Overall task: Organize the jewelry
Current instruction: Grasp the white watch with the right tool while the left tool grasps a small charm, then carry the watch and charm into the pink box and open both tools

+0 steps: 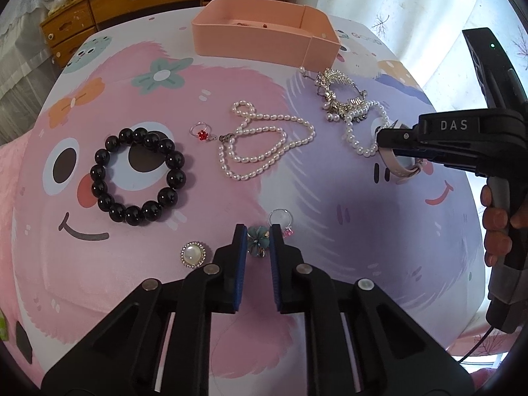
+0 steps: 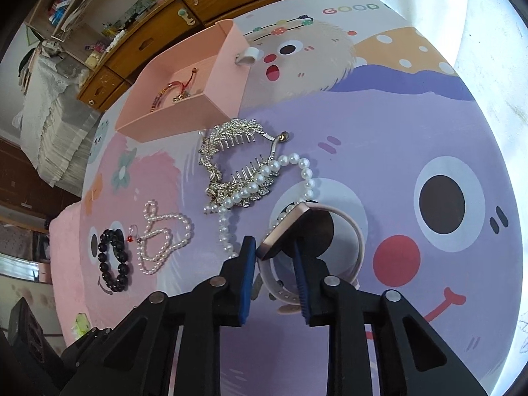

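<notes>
Desk [image 1: 330,198]: cartoon cloth; jewelry spread loose, box at far edge.
Pink box [image 1: 264,41]: open top. Holds red cord bracelet [image 2: 171,90] + small metal bit, unclear. Nothing else seen inside.
Right gripper [image 2: 275,255]: jaws part-open, straddling watch [image 2: 283,231]; face tilted up btwn pads, contact w/ both not certain.
Risk, watch: pearl bracelet [image 2: 264,178] touches watch face and overlaps hair combs [image 2: 231,151]; a lift could drag the tangle.
Left gripper [image 1: 258,242]: jaws narrow, either side of teal flower ring [image 1: 259,241]; looks pinched, can't confirm.
Risk, ring: small, rounded; may slip or nudge pink-stone ring [image 1: 280,219] just beside.
Untouched: black bead bracelet [image 1: 138,176], pearl necklace [image 1: 264,145], red ring [image 1: 201,132], pearl brooch [image 1: 193,254].
</notes>
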